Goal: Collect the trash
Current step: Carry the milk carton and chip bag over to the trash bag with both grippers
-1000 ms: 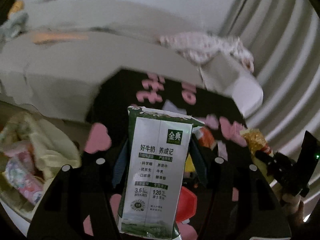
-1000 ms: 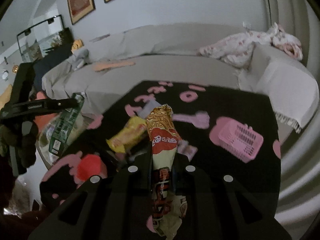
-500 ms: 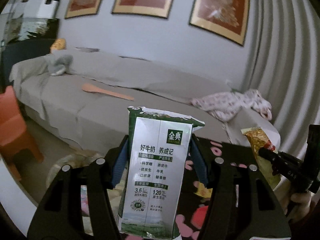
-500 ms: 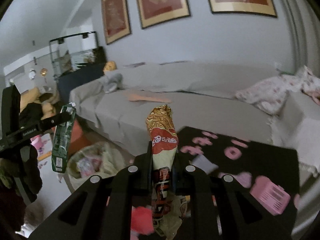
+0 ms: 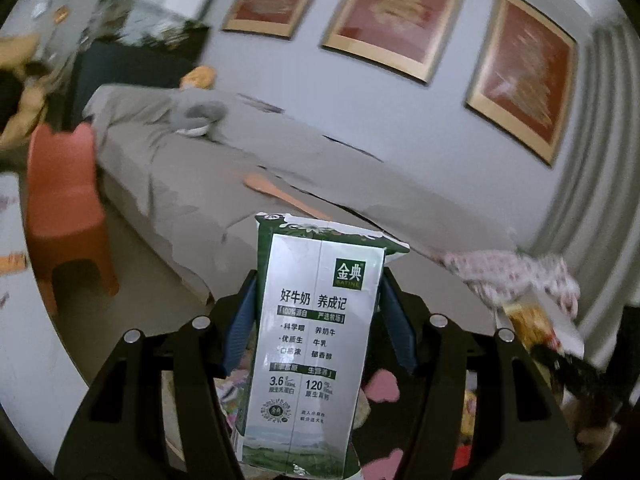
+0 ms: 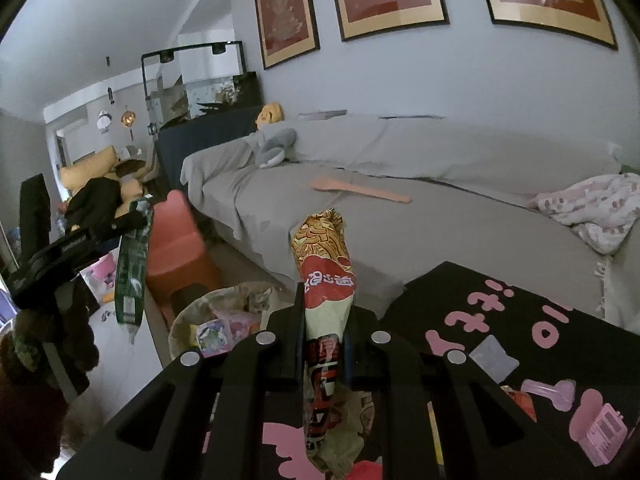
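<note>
While my left gripper [image 5: 316, 316] clamps the upright carton [image 5: 312, 344] and my right gripper [image 6: 324, 344] pinches the wrapper [image 6: 326, 280], only the right view shows the bin [image 6: 192, 316] below.

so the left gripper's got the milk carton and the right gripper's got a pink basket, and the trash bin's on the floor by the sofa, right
One thing is off: the right gripper is shut on a snack wrapper, not a pink basket, as the right wrist view shows. The left gripper does hold the milk carton, and the trash bin stands on the floor by the sofa.
</note>
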